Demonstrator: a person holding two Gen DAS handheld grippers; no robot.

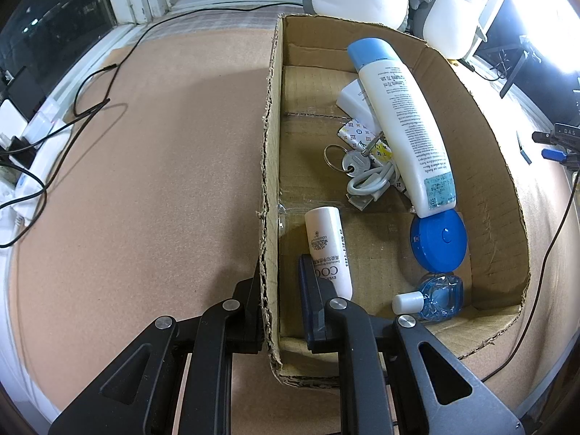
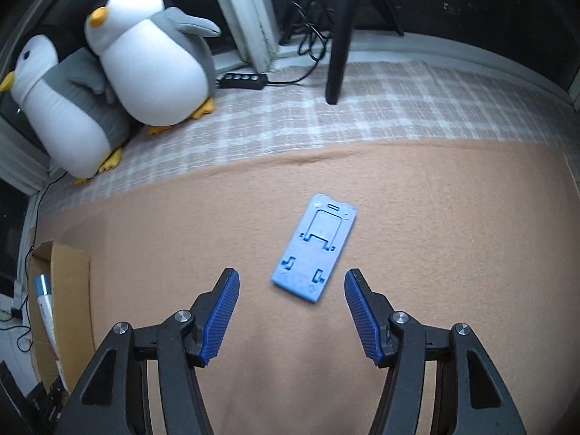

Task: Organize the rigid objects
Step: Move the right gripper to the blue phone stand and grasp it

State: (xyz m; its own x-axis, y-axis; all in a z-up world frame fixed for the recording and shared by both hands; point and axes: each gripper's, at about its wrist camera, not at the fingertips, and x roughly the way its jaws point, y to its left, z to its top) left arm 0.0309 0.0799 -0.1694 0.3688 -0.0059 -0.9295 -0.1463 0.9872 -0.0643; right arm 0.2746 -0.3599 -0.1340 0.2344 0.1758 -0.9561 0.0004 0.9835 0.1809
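Observation:
A cardboard box (image 1: 485, 152) sits on the tan blanket and holds a large white bottle with a blue cap (image 1: 402, 119), a small white tube (image 1: 328, 250), a blue round disc (image 1: 438, 241), a small blue bottle (image 1: 435, 295), keys (image 1: 353, 163) and a white cable (image 1: 369, 183). My left gripper (image 1: 286, 297) straddles the box's left wall (image 1: 270, 181), one finger outside and one inside; it is not closed on the wall. A light blue flat phone stand (image 2: 314, 248) lies on the blanket, just ahead of my open, empty right gripper (image 2: 291, 290).
Two plush penguins (image 2: 145, 61) sit at the back on a checked cloth (image 2: 362, 116). Black cables (image 1: 90, 108) trail at the left near the window. A black stand leg (image 2: 339, 36) and a power strip (image 2: 243, 81) are at the back. The box also shows at the left of the right wrist view (image 2: 69, 290).

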